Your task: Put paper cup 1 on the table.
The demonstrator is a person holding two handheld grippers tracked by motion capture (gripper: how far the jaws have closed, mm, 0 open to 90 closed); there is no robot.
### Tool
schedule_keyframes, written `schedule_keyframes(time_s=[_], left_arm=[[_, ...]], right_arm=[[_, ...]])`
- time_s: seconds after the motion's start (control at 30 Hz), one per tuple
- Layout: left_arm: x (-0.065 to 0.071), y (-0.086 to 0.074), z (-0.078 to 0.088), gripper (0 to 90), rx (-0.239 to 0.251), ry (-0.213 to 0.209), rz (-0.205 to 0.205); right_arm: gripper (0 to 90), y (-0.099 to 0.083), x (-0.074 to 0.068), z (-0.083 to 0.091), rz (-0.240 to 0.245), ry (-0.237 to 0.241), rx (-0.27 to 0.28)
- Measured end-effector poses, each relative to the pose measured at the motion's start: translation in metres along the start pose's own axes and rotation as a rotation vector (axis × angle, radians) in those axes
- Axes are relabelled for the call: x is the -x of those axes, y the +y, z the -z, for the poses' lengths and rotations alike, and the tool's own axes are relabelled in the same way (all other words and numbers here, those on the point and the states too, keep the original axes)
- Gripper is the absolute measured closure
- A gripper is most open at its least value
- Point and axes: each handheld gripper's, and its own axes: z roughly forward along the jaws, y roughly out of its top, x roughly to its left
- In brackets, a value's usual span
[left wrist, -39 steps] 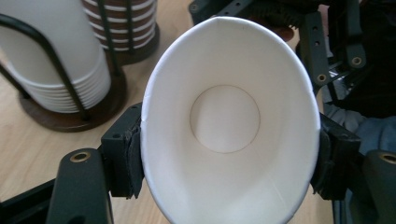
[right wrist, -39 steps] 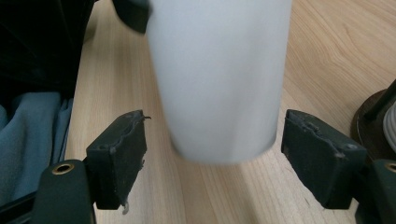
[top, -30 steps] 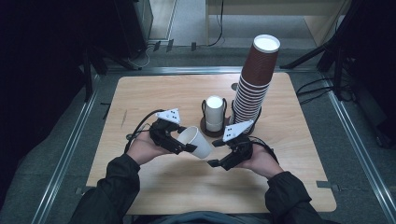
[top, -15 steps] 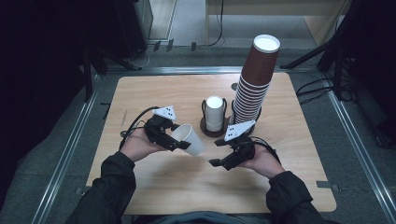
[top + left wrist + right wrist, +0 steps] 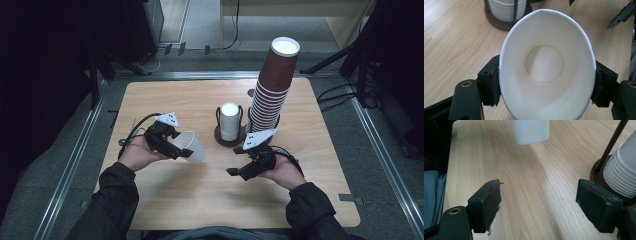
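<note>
The wooden surface point(image 5: 165, 200) takes up the middle of the high view, pale and rectangular, with dark floor and a metal rail around it. Next in size is the tall stack of brown cups point(image 5: 272, 85), rising in the upper right of that view and leaning a little, its white inside showing at the top. Just left of it, at the centre, stands the dark round holder point(image 5: 229, 136) with upright rods and a stack of white cups point(image 5: 230, 120) in it; the left gripper view shows the ribbed rims of that stack point(image 5: 506, 10) at its top edge, and the right gripper view shows them point(image 5: 621, 175) at its right edge beside one black rod, detail that the high view leaves too small to make out. The person's sleeves and hands come in from the bottom. The left gripper point(image 5: 167, 141), at the left of centre in the high view, holds a white paper cup point(image 5: 190, 146) lying on its side above the surface. The left gripper view looks straight into the cup's mouth point(image 5: 545, 65) and shows the two black jaws pressing on either side of the rim, squeezing it to an oval. The right gripper point(image 5: 240, 171), right of centre and lower, holds nothing; its own view shows the jaws set wide apart over bare wood, with the cup's base point(image 5: 530, 131) at the top of the frame, well apart from them.
</note>
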Motion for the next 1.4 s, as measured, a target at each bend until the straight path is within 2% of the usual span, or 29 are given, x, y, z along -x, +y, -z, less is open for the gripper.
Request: schedule_keyframes(time_s=[0.1,0.27,0.4,0.47,0.8,1.13,1.2,1.23,1.33,1.4], left_arm=[[-0.005,-0.004,0.007,26.8,0.005,0.027,0.023],[-0.015,-0.013,0.015,26.7,-0.020,0.104,0.051],[-0.027,-0.021,0.022,26.7,-0.029,0.114,0.099],[-0.031,-0.024,0.026,26.7,-0.036,0.147,0.111],[-0.057,-0.038,0.041,26.2,-0.106,0.242,0.184],[-0.079,-0.052,0.048,26.1,-0.168,0.331,0.254],[-0.081,-0.054,0.048,26.0,-0.182,0.344,0.248],[-0.082,-0.055,0.047,26.0,-0.197,0.368,0.243],[-0.086,-0.057,0.046,25.8,-0.232,0.402,0.242],[-0.090,-0.057,0.045,25.6,-0.236,0.406,0.252]], right_arm=[[20.5,0.000,0.001,-0.001,-0.005,-0.002,-0.003],[20.6,0.000,0.002,-0.003,-0.008,-0.001,-0.012],[20.6,0.000,0.003,-0.004,-0.011,0.002,-0.018],[20.6,0.000,0.003,-0.004,-0.010,0.001,-0.018],[20.7,0.000,0.004,-0.006,-0.015,0.000,-0.027],[21.0,-0.001,0.005,-0.005,-0.013,-0.007,-0.023],[21.0,-0.001,0.004,-0.004,-0.018,-0.004,-0.024],[21.0,-0.001,0.004,-0.004,-0.017,-0.004,-0.024],[21.0,-0.001,0.003,-0.005,-0.011,-0.006,-0.024],[21.0,-0.001,0.003,-0.006,-0.010,-0.004,-0.027]])
